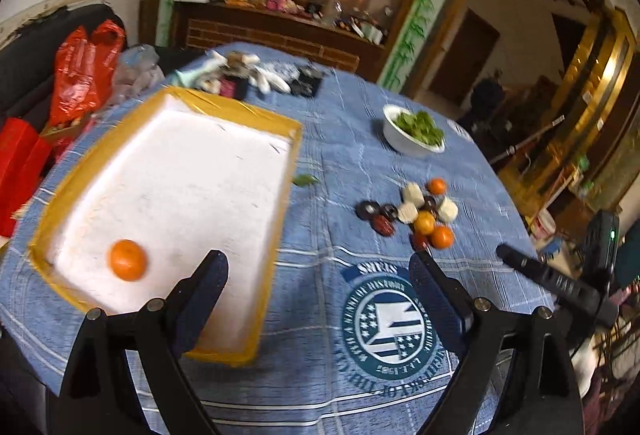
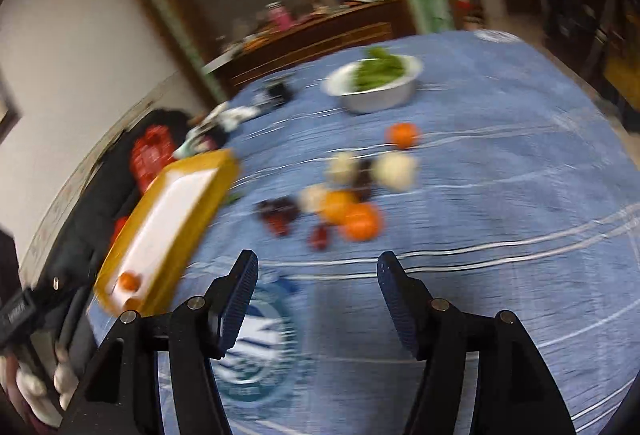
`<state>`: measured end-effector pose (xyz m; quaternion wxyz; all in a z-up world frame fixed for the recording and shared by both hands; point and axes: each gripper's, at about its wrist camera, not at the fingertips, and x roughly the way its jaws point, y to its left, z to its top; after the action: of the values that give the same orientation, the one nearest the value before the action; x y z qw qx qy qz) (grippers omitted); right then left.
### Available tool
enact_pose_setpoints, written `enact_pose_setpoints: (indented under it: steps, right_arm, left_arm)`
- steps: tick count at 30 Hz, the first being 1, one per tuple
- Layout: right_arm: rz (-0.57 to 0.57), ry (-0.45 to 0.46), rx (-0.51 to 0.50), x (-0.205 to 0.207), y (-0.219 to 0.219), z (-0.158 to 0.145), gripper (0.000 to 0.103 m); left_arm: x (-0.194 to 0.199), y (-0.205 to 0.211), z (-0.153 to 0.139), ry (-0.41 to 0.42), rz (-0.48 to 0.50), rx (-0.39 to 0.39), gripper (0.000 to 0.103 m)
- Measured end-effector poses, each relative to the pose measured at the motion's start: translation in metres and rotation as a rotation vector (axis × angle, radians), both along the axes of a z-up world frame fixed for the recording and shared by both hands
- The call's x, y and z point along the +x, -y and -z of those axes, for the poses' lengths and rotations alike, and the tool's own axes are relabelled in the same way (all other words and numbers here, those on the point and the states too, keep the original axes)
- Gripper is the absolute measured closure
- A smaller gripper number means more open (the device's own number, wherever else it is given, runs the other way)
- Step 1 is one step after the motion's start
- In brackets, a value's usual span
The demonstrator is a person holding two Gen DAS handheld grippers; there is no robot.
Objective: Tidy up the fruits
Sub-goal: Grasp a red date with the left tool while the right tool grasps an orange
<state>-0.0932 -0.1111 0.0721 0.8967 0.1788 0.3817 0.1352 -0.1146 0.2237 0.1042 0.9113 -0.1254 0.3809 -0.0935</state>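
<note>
A white foam tray with a yellow taped rim [image 1: 240,111] lies on the left of the table, with one orange [image 1: 128,259] in its near corner. My left gripper [image 1: 318,267] hangs open and holds nothing, above the tray's right edge and the tablecloth. To the right lies a fruit pile [image 1: 416,211]: three oranges, several dark fruits and white-wrapped ones. The right wrist view is blurred. My right gripper [image 2: 318,267] stands open and holds nothing, just short of the fruit pile [image 2: 348,203]. The tray [image 2: 200,163] and its orange [image 2: 130,281] show at the left.
A white bowl of greens [image 1: 414,133] stands beyond the pile. Small clutter [image 1: 256,75] sits at the table's far edge and red bags [image 1: 80,75] lie off to the left. A green leaf [image 1: 305,179] lies beside the tray. A gloved hand [image 2: 32,387] shows at the bottom left.
</note>
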Motion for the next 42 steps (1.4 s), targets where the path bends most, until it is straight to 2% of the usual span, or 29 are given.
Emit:
enact_pose_setpoints:
  steps: [4, 5, 6, 7, 8, 9, 17, 19, 21, 22, 26, 31, 37, 39, 42]
  right_arm:
    - [0.038, -0.026, -0.003, 0.014, 0.028, 0.011, 0.036]
    - [0.034, -0.037, -0.002, 0.02, 0.029, 0.015, 0.036]
    - [0.03, -0.042, -0.005, 0.022, 0.028, 0.018, 0.036]
    - [0.022, -0.05, -0.015, 0.027, 0.024, 0.022, 0.036]
    - [0.009, -0.058, -0.025, 0.034, 0.02, 0.025, 0.036]
    - [-0.005, -0.062, -0.035, 0.038, 0.016, 0.028, 0.037]
    - [-0.069, -0.064, -0.076, 0.073, -0.006, 0.044, 0.038]
    - [-0.089, -0.071, -0.076, 0.078, -0.01, 0.048, 0.046]
    - [-0.108, -0.081, -0.075, 0.08, -0.013, 0.053, 0.064]
    - [-0.111, -0.085, -0.072, 0.08, -0.014, 0.056, 0.065]
    - [-0.09, -0.074, -0.009, 0.078, -0.002, 0.056, 0.066]
    - [-0.039, -0.054, 0.052, 0.075, 0.017, 0.05, 0.066]
    - [-0.037, -0.05, 0.071, 0.074, 0.02, 0.047, 0.066]
    - [-0.035, -0.047, 0.078, 0.074, 0.022, 0.046, 0.066]
    - [-0.033, -0.051, 0.083, 0.074, 0.022, 0.046, 0.066]
  left_arm:
    - [0.014, 0.037, 0.019, -0.046, 0.086, 0.04, 0.012]
    - [0.016, 0.044, 0.023, -0.052, 0.103, 0.045, 0.017]
    - [0.019, 0.051, 0.027, -0.058, 0.12, 0.049, 0.034]
    - [0.022, 0.058, 0.032, -0.073, 0.146, 0.05, 0.046]
    - [0.027, 0.064, 0.037, -0.094, 0.17, 0.047, 0.066]
    - [0.031, 0.07, 0.043, -0.117, 0.19, 0.042, 0.068]
    - [0.043, 0.101, 0.054, -0.126, 0.258, 0.085, 0.068]
    - [0.047, 0.11, 0.057, -0.126, 0.277, 0.096, 0.069]
    - [0.052, 0.12, 0.058, -0.122, 0.297, 0.11, 0.069]
    - [0.055, 0.126, 0.058, -0.118, 0.311, 0.117, 0.069]
    - [0.068, 0.151, 0.058, -0.088, 0.364, 0.134, 0.069]
    - [0.092, 0.172, 0.068, -0.098, 0.413, 0.127, 0.069]
    - [0.111, 0.188, 0.086, -0.119, 0.407, 0.217, 0.07]
    - [0.115, 0.186, 0.09, -0.121, 0.392, 0.217, 0.082]
    - [0.117, 0.183, 0.09, -0.118, 0.373, 0.213, 0.082]
